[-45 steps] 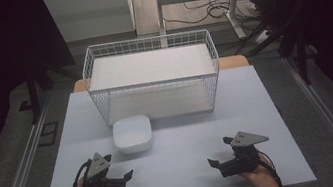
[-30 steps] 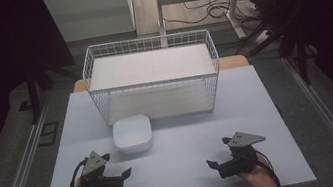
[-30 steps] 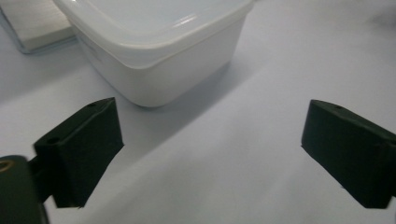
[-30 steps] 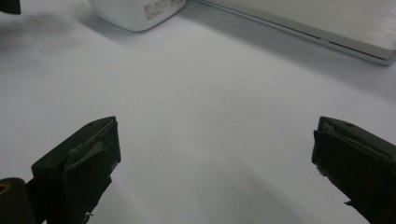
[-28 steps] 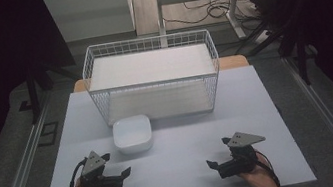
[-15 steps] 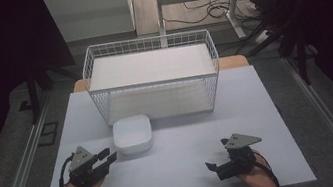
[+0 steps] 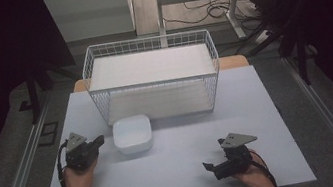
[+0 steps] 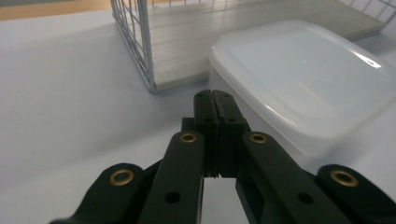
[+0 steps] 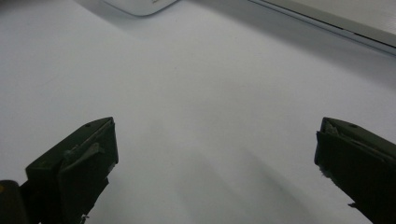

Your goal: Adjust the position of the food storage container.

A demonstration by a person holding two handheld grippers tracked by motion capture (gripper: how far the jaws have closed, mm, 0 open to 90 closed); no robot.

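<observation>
A white lidded container (image 7: 133, 134) sits on the white tabletop just in front of a white wire basket (image 7: 146, 41). My left gripper (image 7: 97, 142) lies left of the container, its tips pointing at it from a short way off. In the left gripper view its jaws (image 8: 215, 100) have just been closing and now meet with nothing between them, the container (image 8: 303, 79) right behind them. My right gripper (image 7: 215, 155) rests at the front right, and its jaws (image 9: 215, 135) stand wide open over bare table.
The basket (image 8: 140, 42) holds a pale board and takes up the back middle of the table (image 7: 178, 182). A metal rail (image 7: 23, 161) runs along the left side, and cables lie on the floor beyond the table. A corner of the container (image 9: 140, 5) shows ahead of the right gripper.
The left hand moved away from the front edge and slightly left, up beside the container, and its jaws went from open to shut. The right gripper stayed put.
</observation>
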